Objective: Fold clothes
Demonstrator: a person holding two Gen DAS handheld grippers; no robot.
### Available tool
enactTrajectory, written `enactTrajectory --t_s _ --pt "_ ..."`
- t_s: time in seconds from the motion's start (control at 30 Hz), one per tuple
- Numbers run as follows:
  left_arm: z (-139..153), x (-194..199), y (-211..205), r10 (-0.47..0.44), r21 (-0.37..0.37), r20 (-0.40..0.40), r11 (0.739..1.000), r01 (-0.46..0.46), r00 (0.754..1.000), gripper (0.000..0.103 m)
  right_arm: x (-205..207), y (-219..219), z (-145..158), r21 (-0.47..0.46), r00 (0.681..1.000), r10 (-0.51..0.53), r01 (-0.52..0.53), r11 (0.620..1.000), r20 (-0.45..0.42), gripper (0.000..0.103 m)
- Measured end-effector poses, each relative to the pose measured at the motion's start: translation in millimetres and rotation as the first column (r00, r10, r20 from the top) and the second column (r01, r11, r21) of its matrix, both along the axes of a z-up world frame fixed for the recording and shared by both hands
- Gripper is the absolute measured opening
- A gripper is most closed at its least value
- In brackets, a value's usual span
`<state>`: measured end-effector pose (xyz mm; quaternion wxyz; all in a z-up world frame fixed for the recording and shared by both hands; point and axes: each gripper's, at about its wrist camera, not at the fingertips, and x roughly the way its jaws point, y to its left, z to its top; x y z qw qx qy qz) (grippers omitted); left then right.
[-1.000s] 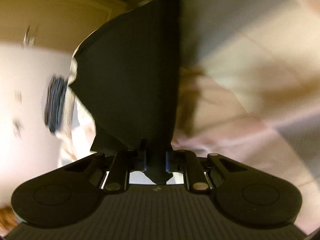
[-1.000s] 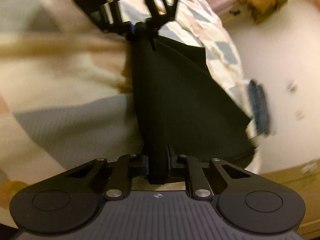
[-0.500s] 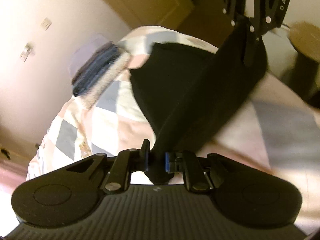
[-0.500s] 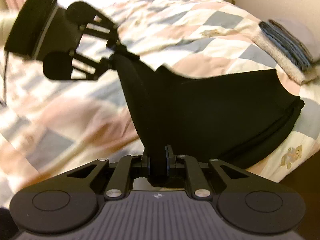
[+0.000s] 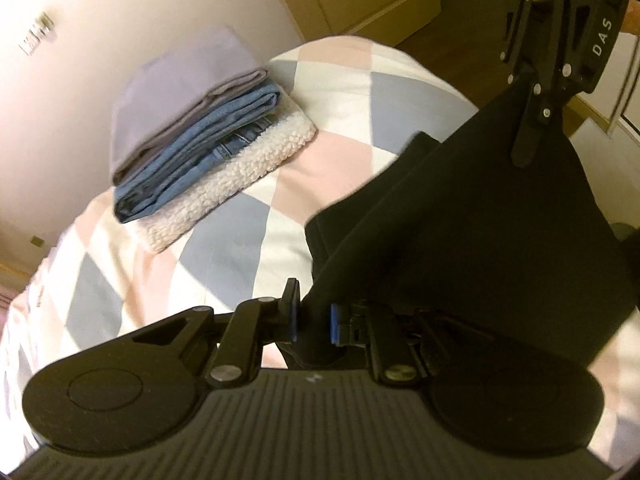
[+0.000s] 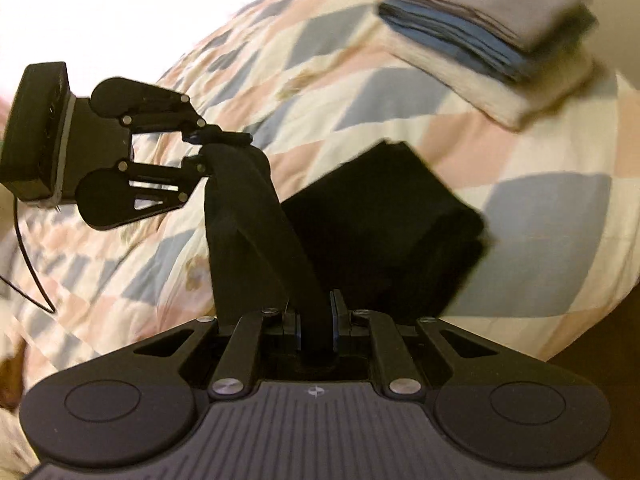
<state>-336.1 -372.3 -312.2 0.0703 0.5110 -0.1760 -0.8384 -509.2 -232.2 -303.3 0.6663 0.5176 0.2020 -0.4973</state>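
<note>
A folded black garment [image 5: 480, 240] hangs between both grippers above the quilted bed. My left gripper [image 5: 312, 316] is shut on one edge of it, with cloth bunched between the blue pads. In the right wrist view my right gripper [image 6: 316, 322] is shut on the other edge of the black garment [image 6: 380, 232], whose folded bulk sags toward the quilt. Each view shows the other gripper: the right gripper [image 5: 528, 156] sits at the upper right, and the left gripper [image 6: 216, 144] is at the left.
A stack of folded clothes [image 5: 200, 152], grey on denim on white fleece, lies on the checked quilt [image 5: 224, 240] near the wall; the stack of folded clothes [image 6: 500, 40] also shows at the upper right. Wooden floor [image 5: 460, 12] and a door lie beyond the bed's edge.
Both grippers have swung across the bed and upward with the black garment held between them, rolling as they went. The stack of folded clothes has come closer in both views.
</note>
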Motion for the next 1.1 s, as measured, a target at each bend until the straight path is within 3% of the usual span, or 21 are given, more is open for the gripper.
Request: enactTrajectory --t_s 0.13,0.27,0.5,0.73,0.83,0.9,0.93,1.0,1.1 --pt "-20.1 -35.1 -20.5 0.05 0.035 0.02 0.998 -0.051 0.999 0.013 -49.0 -20.3 -18.4 0.032 0.998 -0.036 0.034 0.999 0.053 0.012" --pt "-34.0 -47.1 -39.4 0.15 0.087 0.04 0.984 -0.153 0.988 0.023 -80.7 -40.5 -42.6 0.077 0.993 -0.07 0.062 0.995 0.096 0.012" --pt "-5.3 -10.2 -58.0 0.374 0.216 -0.063 0.91 -0.354 0.925 0.022 -100.2 -45.1 -67.2 0.136 0.969 -0.127 0.1 0.986 0.212 0.012" --pt "-4.1 3.3 -27.8 0.46 0.325 -0.083 0.851 -0.413 0.884 0.019 -113.9 -52.4 -68.5 0.134 0.964 -0.134 0.105 0.985 0.229 0.012" --pt "-15.6 8.1 -4.9 0.531 0.367 -0.065 0.8 -0.475 0.845 0.019 -122.0 -57.7 -78.8 0.158 0.958 -0.146 0.109 0.981 0.245 0.014" --pt "-16.9 14.0 1.7 0.586 0.37 -0.059 0.765 -0.528 0.808 0.019 -125.6 -58.1 -85.2 0.201 0.955 -0.18 0.133 0.971 0.237 0.031" --pt "-17.6 16.9 5.1 0.612 0.371 -0.056 0.746 -0.553 0.789 0.019 -126.5 -55.6 -83.0 0.207 0.957 -0.207 0.164 0.964 0.203 0.046" --pt "-17.6 24.3 6.9 0.665 0.364 -0.059 0.709 -0.604 0.745 0.019 -124.3 -46.2 -64.7 0.14 0.967 -0.236 0.221 0.965 0.098 0.046" --pt "-18.5 37.8 4.9 0.736 0.342 -0.071 0.652 -0.677 0.673 0.019 -102.1 -28.1 -27.7 -0.045 0.959 -0.258 0.255 0.966 -0.115 0.042"
